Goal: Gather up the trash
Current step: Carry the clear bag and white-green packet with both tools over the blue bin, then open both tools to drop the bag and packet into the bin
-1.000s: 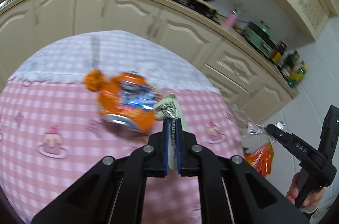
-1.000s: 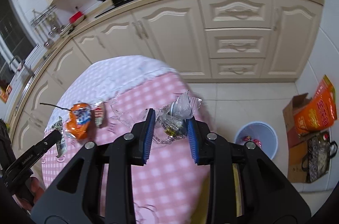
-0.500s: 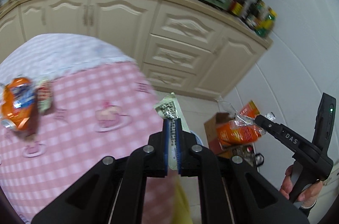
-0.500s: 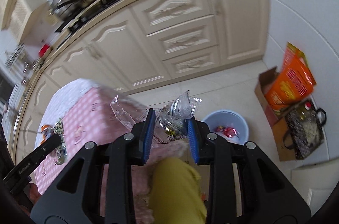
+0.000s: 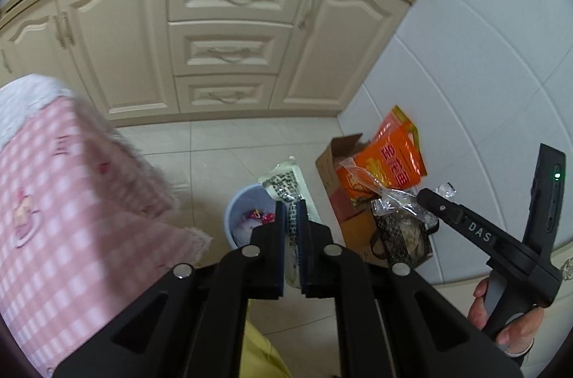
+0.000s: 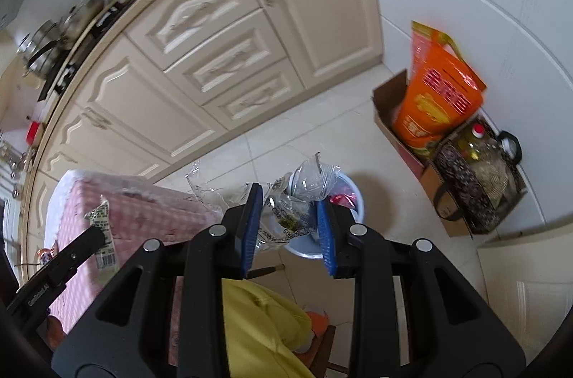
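Left gripper [image 5: 293, 217]: clamped tight on a flat printed wrapper [image 5: 284, 181], held above the blue bin [image 5: 238, 213].
Right gripper [image 6: 290, 209]: pinching crumpled clear plastic [image 6: 304, 188] over that bin; casing reads "DAS".
Orange bag [image 6: 437, 98]: red characters, illegible.

The floor [image 5: 222, 141] is of pale tiles. On it stands a light blue bin [image 6: 352, 199] with some red scraps inside. At about 2 o'clock from the bin, a cardboard box [image 6: 385, 107] stands against the wall, and a dark patterned bag [image 6: 462, 179] is just beside it. At 9 o'clock stands the table with a pink checked cloth [image 5: 71, 234].
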`<state>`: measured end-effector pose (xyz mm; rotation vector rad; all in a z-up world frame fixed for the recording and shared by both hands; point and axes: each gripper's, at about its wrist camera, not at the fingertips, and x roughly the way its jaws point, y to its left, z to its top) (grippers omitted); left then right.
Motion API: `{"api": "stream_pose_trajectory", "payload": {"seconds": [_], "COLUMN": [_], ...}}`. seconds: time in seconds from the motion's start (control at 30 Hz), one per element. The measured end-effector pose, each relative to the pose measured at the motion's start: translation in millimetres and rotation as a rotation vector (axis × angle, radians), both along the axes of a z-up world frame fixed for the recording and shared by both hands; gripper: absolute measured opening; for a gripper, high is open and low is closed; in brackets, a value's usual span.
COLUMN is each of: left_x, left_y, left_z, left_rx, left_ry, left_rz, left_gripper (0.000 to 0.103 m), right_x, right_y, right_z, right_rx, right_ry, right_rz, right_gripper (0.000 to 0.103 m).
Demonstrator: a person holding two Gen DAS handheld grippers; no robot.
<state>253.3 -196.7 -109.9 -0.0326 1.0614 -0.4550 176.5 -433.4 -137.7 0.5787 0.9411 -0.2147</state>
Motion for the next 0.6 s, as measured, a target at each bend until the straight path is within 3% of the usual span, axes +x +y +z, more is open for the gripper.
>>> {"api": "stream_pose_trajectory", "payload": {"seconds": [0.27, 0.33, 0.37, 0.4, 0.6], "left_x": [25, 33, 35, 37, 42], "left_y": [-45, -54, -55, -55, -45], "left_z": [-30, -35, -37, -38, -45], "left_rx": [0.038, 0.023, 0.024, 0.027, 0.047], "left_ry": [0.062, 0.071, 0.071, 0.066, 0.080], "left_rz": [-0.046, -0.076, -0.070, -0.056, -0.021], "left_gripper": [0.007, 0.020, 0.040, 0.051, 0.051], "right_x": [-3, -2, -2, -1, 11], "right_y": [-27, -30, -32, -33, -31], "right_z": [-24, -28, -30, -32, -40], "right_rx": [0.024, 0.031, 0.033, 0.036, 0.044], "right_ry": [0.047, 0.055, 0.056, 0.060, 0.080], "right_rz": [-0.022, -0.024, -0.024, -0.026, -0.012], "right_gripper": [0.029, 0.029, 0.029, 0.029, 0.029]}}
